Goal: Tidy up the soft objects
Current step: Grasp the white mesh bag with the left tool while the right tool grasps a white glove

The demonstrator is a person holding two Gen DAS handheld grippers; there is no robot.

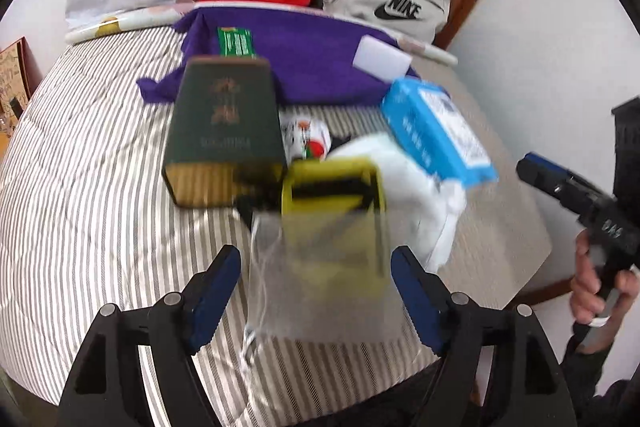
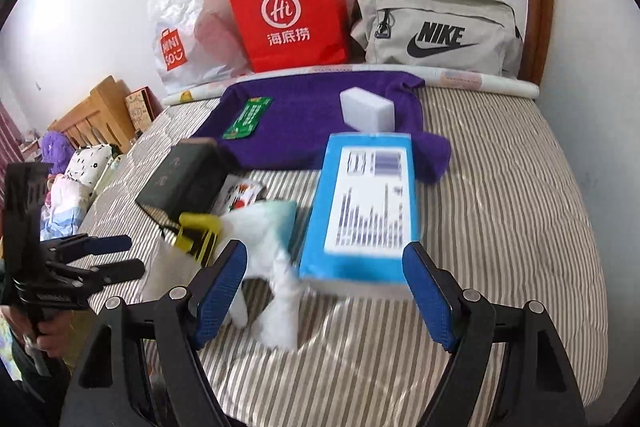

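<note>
Nothing is sorted yet, as far as I can judge: everything lies in one loose cluster on my striped bedspread (image 2: 500,187), and both my tools are empty.

Starting at the left, my left gripper (image 1: 316,281) is spread wide, holding nothing, with the clear pouch with the yellow header (image 1: 332,219) lying just ahead between its fingers. Left of that pouch sits the dark green box (image 1: 224,131), and beyond it the small green packet (image 2: 248,117) rests on the purple cloth (image 2: 304,115).

Moving to the middle, the white soft bundle (image 2: 276,259) is crumpled against the pouch, partly tucked under the blue tissue pack (image 2: 364,203). The white sponge block (image 2: 366,109) sits on the purple cloth's far right.

My right gripper (image 2: 326,291) hangs open too, empty, fingers framing the near end of the tissue pack.

Against the wall stand the MINISO bag (image 2: 188,31), the red Haidilao bag (image 2: 290,15) and the Nike pouch (image 2: 436,29). So all the gathering is left; I'd say we're at the very start.
</note>
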